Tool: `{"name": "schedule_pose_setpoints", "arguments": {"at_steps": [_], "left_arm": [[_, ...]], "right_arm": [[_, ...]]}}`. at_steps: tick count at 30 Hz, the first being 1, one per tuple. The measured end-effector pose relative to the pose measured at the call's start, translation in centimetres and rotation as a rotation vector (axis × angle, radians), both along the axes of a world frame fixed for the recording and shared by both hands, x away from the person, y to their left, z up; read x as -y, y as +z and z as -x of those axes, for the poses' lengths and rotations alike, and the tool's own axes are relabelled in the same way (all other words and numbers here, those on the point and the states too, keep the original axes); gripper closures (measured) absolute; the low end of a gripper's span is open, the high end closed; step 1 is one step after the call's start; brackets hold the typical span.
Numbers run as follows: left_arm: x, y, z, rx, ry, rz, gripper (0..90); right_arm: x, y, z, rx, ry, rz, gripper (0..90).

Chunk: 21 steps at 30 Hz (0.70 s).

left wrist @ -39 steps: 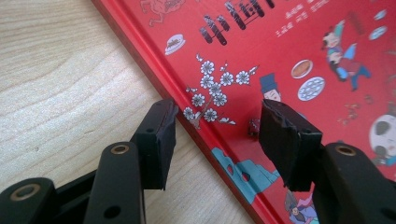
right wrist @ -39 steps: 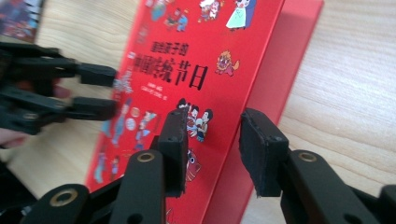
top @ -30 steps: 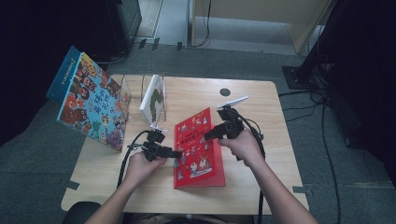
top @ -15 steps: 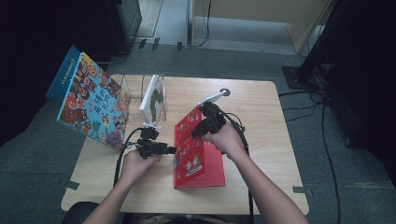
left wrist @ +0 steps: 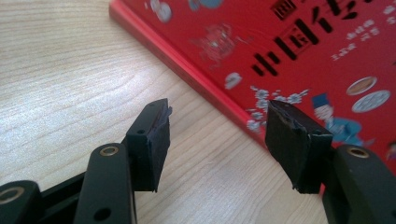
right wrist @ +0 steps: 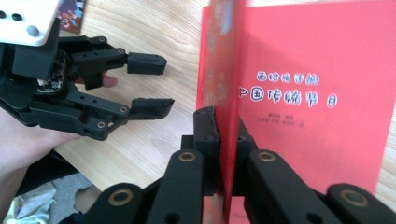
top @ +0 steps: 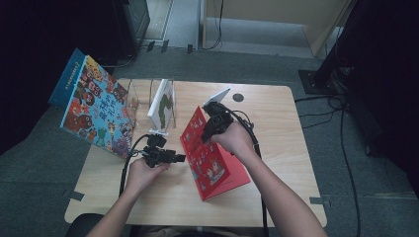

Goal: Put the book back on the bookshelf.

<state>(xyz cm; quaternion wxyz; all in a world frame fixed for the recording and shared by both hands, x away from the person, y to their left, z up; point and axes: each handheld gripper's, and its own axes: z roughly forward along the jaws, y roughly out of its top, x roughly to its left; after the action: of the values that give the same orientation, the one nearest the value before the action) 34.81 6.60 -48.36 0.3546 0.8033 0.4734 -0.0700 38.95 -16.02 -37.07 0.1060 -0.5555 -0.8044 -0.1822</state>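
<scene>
Red book [right wrist: 322,116] clamped in right gripper [right wrist: 226,135], apparently tilted.

Bare wood of the table [left wrist: 84,60] is lying open under and ahead of the left gripper [left wrist: 215,140], its spread fingertips [left wrist: 152,135] holding nothing, while just beyond the far one the red book [left wrist: 299,51] is blocking the way with its edge. The right gripper [right wrist: 223,140] has just been closing on that book's raised cover, which is filling the gap between its fingers [right wrist: 205,130]. Beyond them the white book [top: 163,103] is standing upright.
</scene>
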Motion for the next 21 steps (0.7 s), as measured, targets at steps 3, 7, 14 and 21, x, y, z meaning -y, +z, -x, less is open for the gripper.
{"name": "schedule_pose_setpoints", "arguments": {"at_steps": [3, 7, 14, 21], "left_arm": [[0.0, 0.0, 0.0, 0.001, -0.005, 0.002, 40.9], [0.1, -0.1, 0.0, 0.003, -0.007, 0.003, 40.9], [0.3, -0.1, 0.0, -0.001, -0.014, 0.002, 41.0], [1.0, 0.4, 0.0, 0.009, -0.041, 0.021, 39.7]], "right_arm": [[-0.2, 0.4, 0.0, -0.008, 0.026, 0.029, 88.0], [-0.6, 0.7, 0.0, -0.001, 0.046, 0.054, 88.1], [-0.4, 2.1, 0.2, 0.013, 0.07, 0.057, 88.2], [1.0, 4.9, 0.6, 0.055, 0.074, 0.015, 88.2]]}}
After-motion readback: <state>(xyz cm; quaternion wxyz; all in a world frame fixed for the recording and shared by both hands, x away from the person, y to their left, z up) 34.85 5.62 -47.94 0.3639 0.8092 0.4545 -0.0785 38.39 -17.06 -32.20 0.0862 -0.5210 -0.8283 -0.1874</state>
